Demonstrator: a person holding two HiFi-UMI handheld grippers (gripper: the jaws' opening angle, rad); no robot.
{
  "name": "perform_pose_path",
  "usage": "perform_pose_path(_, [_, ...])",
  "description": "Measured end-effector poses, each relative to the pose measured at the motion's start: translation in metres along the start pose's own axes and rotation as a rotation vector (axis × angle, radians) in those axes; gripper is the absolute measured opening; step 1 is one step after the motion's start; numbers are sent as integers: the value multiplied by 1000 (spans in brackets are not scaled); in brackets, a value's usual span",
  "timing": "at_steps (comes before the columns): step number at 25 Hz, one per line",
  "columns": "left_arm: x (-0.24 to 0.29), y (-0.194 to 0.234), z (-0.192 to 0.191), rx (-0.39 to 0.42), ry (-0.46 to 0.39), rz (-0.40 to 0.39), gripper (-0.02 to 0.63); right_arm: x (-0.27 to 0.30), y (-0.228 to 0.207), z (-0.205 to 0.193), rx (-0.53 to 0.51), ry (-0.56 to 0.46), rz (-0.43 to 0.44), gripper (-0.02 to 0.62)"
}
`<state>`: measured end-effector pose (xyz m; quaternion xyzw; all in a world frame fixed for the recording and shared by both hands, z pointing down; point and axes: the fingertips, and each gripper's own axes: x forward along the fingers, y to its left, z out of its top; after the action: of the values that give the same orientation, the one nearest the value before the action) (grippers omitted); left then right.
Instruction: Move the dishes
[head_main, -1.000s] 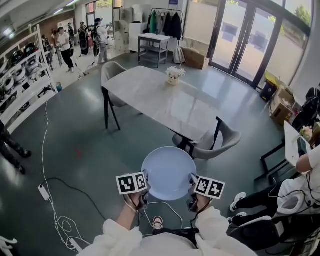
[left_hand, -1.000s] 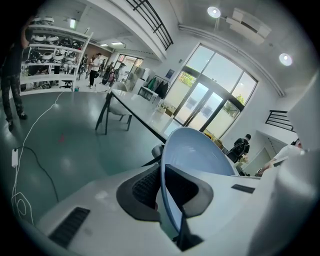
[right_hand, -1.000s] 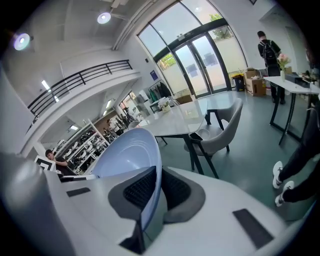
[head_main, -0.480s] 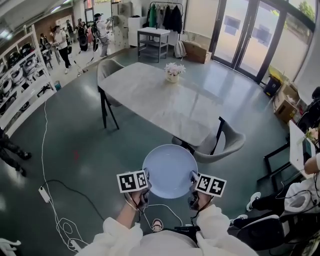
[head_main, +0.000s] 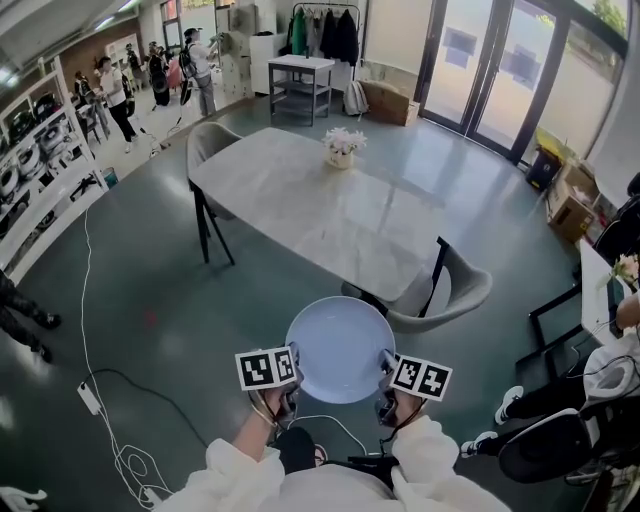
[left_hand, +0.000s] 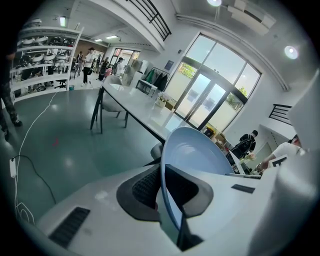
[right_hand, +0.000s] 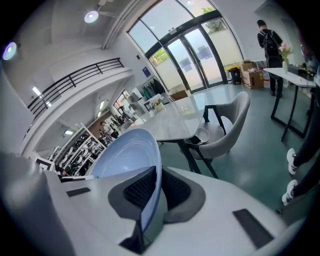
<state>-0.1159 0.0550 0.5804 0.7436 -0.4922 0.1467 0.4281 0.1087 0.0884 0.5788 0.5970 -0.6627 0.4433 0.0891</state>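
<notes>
— How many dishes?
— 1 pale blue plate (head_main: 340, 348), lower centre of the head view, above the floor.
— And the grippers?
— 2. The left gripper (head_main: 291, 375) pinches its left rim, the right gripper (head_main: 385, 372) its right rim.
— Higher in frame?
— 1 table (head_main: 330, 215), 2 grey chairs (head_main: 452, 290), 1 flower pot (head_main: 340, 150).

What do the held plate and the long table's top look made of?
The plate: pale blue, probably glazed ceramic, possibly melamine; smooth rim with a soft sheen. The table top: light grey, marble-look stone or laminate; faint veining, dull reflections.
</notes>
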Motion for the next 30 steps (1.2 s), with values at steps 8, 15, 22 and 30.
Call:
perform_pose_path(8, [20,12,17,-17,14,-4,26,22,5,13,-4,11,-9,86])
perform_pose_path(15, [51,11,58,35,21,-36,26,49,5,43,33,-28,-23,86])
perform_pose_path(22, [86,16,106,71,42,-55,26,81,10,75,72,-50,-40,86])
perform_pose_path(30, [126,15,168,119,66,-101,26,116,19,124,115,-97,-77,86])
